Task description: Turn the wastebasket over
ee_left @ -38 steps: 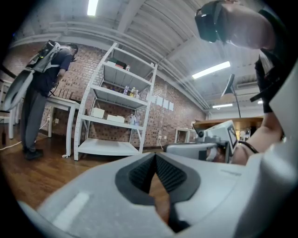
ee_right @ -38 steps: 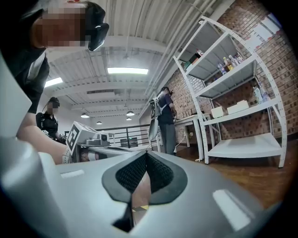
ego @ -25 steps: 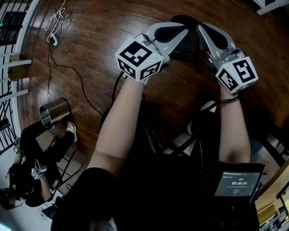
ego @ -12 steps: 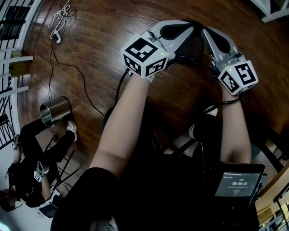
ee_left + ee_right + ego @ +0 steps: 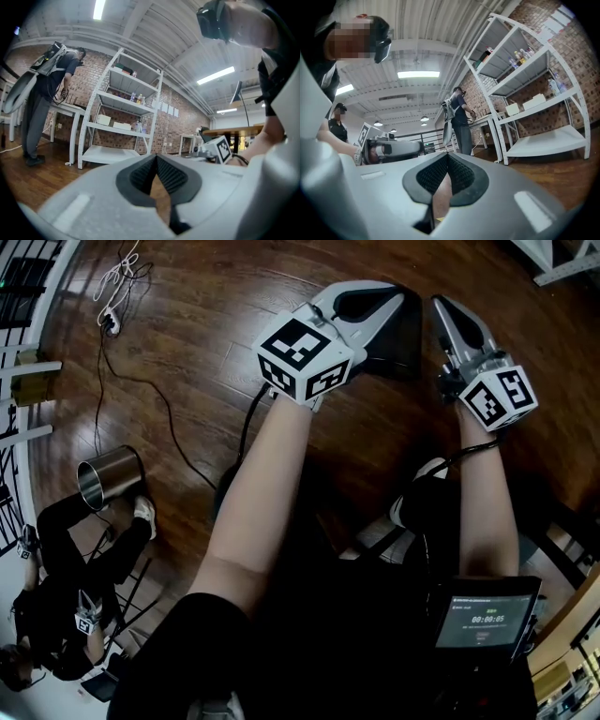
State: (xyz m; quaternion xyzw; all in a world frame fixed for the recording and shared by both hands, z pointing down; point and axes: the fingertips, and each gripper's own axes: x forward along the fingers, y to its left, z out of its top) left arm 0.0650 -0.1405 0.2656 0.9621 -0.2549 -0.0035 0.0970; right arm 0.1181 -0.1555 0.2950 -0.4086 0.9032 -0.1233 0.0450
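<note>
Seen from your head, the left gripper (image 5: 398, 310) and right gripper (image 5: 441, 307) reach out side by side over the wood floor (image 5: 206, 324). The steel wastebasket (image 5: 108, 479) sits well apart at the far left, just beside another person's shoe (image 5: 143, 510). In your left gripper view the jaws meet with nothing between them, facing a white shelf rack (image 5: 122, 117), and your right gripper view likewise shows jaws together and empty.
</note>
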